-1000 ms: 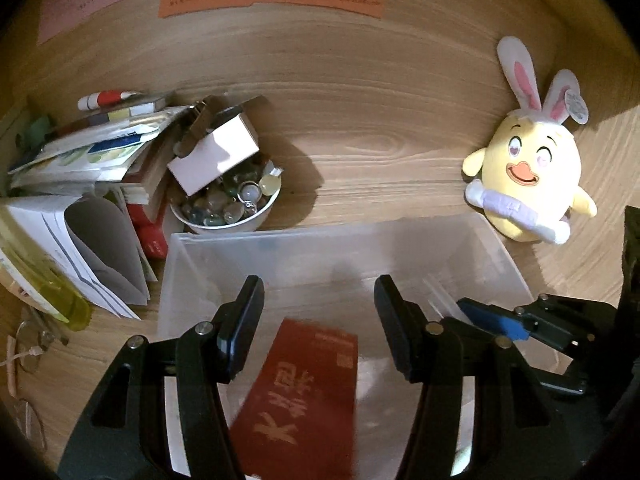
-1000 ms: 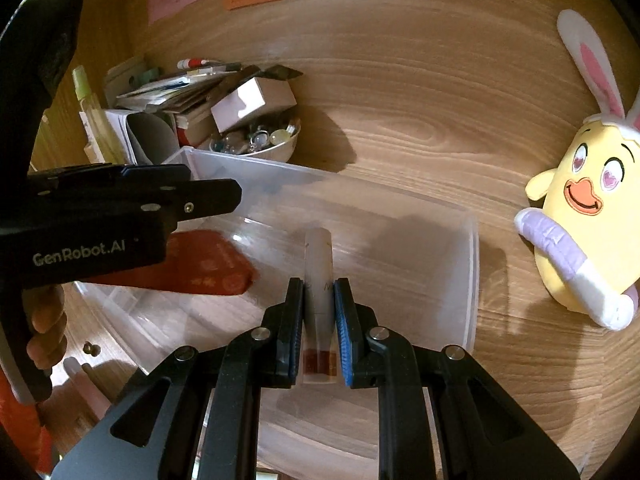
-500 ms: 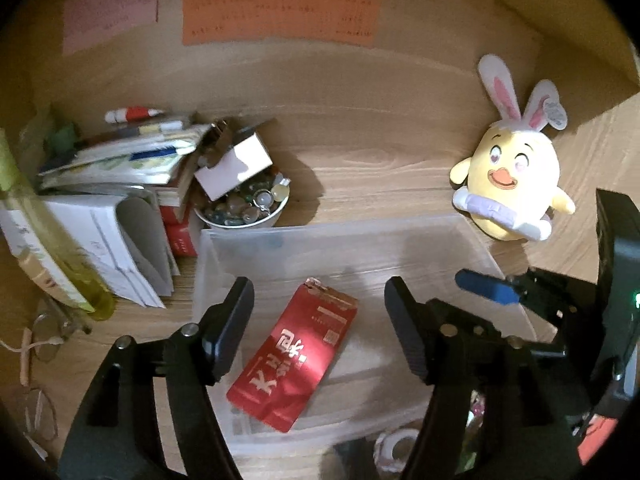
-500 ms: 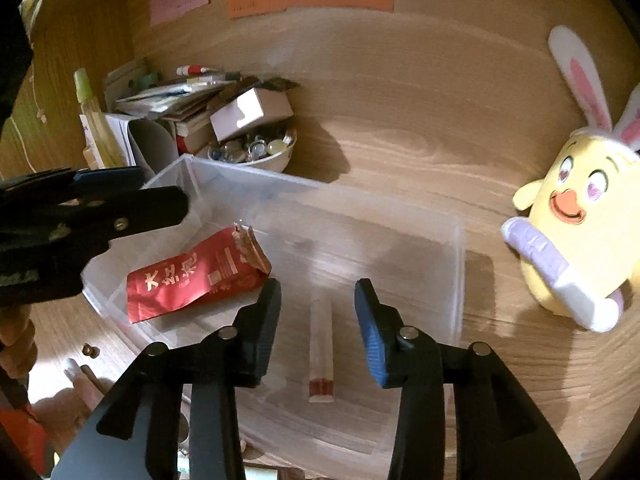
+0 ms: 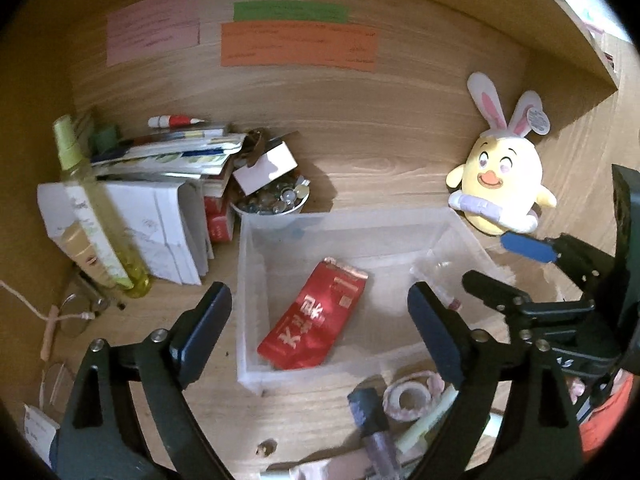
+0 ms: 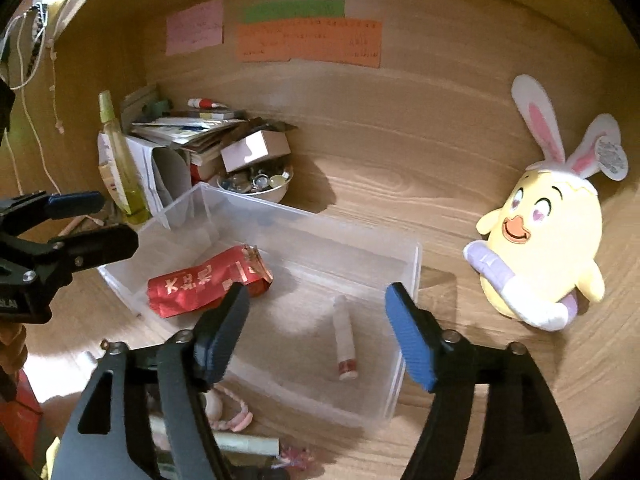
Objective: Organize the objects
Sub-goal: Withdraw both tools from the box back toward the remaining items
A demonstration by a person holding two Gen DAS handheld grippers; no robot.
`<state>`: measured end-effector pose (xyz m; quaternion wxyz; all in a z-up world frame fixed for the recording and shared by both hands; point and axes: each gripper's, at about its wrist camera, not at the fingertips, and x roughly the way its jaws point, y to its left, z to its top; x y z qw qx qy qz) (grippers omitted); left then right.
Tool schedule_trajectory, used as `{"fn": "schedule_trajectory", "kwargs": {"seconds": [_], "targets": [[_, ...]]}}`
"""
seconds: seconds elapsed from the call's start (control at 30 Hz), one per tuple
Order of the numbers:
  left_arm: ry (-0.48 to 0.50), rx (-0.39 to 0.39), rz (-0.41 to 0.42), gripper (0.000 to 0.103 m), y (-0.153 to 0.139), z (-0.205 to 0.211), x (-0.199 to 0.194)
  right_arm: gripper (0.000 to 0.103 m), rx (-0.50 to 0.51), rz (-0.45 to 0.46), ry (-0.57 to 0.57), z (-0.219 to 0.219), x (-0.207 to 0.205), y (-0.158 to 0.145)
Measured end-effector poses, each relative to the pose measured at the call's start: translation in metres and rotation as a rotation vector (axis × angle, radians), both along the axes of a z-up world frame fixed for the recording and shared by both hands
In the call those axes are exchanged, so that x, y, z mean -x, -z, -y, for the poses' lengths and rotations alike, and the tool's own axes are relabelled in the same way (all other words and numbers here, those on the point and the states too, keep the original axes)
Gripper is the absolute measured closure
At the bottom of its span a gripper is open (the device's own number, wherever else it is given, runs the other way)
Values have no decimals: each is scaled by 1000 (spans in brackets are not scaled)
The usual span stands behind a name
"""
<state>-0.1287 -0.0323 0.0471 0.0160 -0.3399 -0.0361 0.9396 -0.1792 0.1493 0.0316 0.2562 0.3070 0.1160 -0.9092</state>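
Both grippers, left [image 5: 320, 316] and right [image 6: 316, 320], had just been opening and stood wide and empty over the clear bin [image 6: 412, 280], red packet [image 6: 200, 284] and small tube [image 6: 345, 344] lying inside at frame centre, so I'd lift clear before grabbing the tape roll [image 5: 408, 396] at bottom.

bin [image 6: 408, 280] open-topped, stacked papers [image 5: 160, 200] crowding left

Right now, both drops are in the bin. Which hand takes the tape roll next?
Probably left. The tape roll lies just ahead of the open, empty left gripper. The right gripper, also open, hangs over the clear bin.
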Motion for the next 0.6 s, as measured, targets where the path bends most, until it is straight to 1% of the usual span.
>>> {"fn": "schedule_trajectory", "kwargs": {"seconds": [0.27, 0.6], "targets": [[-22, 3, 8, 10, 7, 9, -27, 29, 3, -16, -1, -8, -24, -4], [-46, 15, 37, 9, 23, 24, -63, 29, 23, 27, 14, -24, -48, 9]]}}
